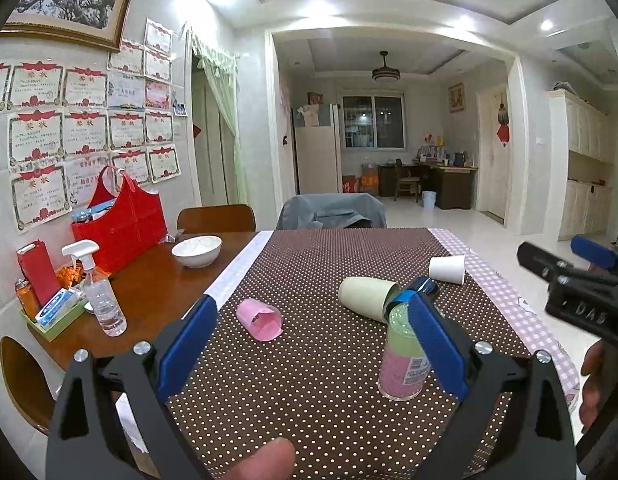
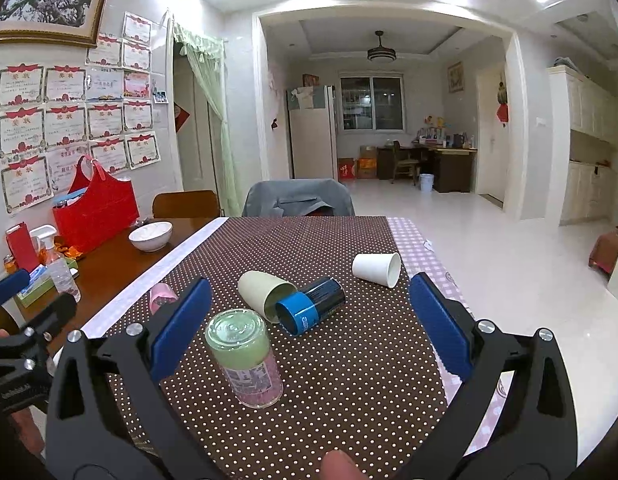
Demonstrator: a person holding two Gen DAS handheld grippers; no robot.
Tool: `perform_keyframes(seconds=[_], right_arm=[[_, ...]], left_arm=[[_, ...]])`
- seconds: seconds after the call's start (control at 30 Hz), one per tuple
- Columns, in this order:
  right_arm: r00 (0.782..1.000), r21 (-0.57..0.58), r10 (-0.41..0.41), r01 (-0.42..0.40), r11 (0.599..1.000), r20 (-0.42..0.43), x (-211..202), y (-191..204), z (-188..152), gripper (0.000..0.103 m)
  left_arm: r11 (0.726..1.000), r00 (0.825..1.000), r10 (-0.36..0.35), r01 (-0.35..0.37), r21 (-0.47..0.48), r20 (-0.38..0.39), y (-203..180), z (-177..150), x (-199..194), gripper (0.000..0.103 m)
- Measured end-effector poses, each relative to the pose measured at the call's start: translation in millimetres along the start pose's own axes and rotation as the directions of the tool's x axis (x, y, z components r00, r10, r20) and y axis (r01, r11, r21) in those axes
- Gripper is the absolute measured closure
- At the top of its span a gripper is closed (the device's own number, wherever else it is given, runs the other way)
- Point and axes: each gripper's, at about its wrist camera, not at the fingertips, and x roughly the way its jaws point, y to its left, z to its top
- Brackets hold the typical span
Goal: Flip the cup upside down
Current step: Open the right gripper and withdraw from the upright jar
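Jaws wide on both grippers, holding nothing; green cup (image 2: 245,360) stands inverted near; next, probably the cream cup (image 2: 265,294) lying beyond.

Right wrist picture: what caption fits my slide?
Open right gripper above one upside-down cup; four cups lie tipped on dotted cloth.

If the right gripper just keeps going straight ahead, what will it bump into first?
Probably the upside-down green-and-pink plastic cup, standing just ahead between the open right gripper fingers, nearer its left finger; depth is hard to judge.
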Motion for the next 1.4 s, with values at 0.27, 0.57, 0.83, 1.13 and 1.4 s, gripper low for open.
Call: perform_keyframes(seconds=[0.27, 0.57, 0.83, 1.13, 1.4], right_arm=[[1.0, -0.012, -0.001, 0.0, 1.0, -0.023, 3, 8, -4, 0.006], [0.999, -0.019, 0.015, -0.016, 1.0, -0.041, 6, 13, -8, 0.006], [0.999, -0.019, 0.016, -0.017, 1.0, -0.044, 7, 14, -9, 0.006], [0.998, -0.025, 0.025, -0.026, 0.999, -0.052, 9, 19, -10, 0.006], [0.998, -0.023, 0.033, -0.034, 0.999, -0.057, 10, 20, -10, 0.006]], left_arm=[[1.0, 1.0, 0.016, -0.016, -0.004, 0.015, 1, 3, -5, 0.008], [0.999, 0.999, 0.034, -0.034, -0.003, 0.022, -1, 4, -6, 0.008], [0.999, 0.999, 0.047, -0.047, -0.005, 0.025, 0, 4, -5, 0.008], [0.999, 0.998, 0.043, -0.043, -0.009, 0.037, 0, 3, -6, 0.008], [0.999, 0.998, 0.044, -0.043, -0.023, 0.04, 1, 2, -6, 0.004]])
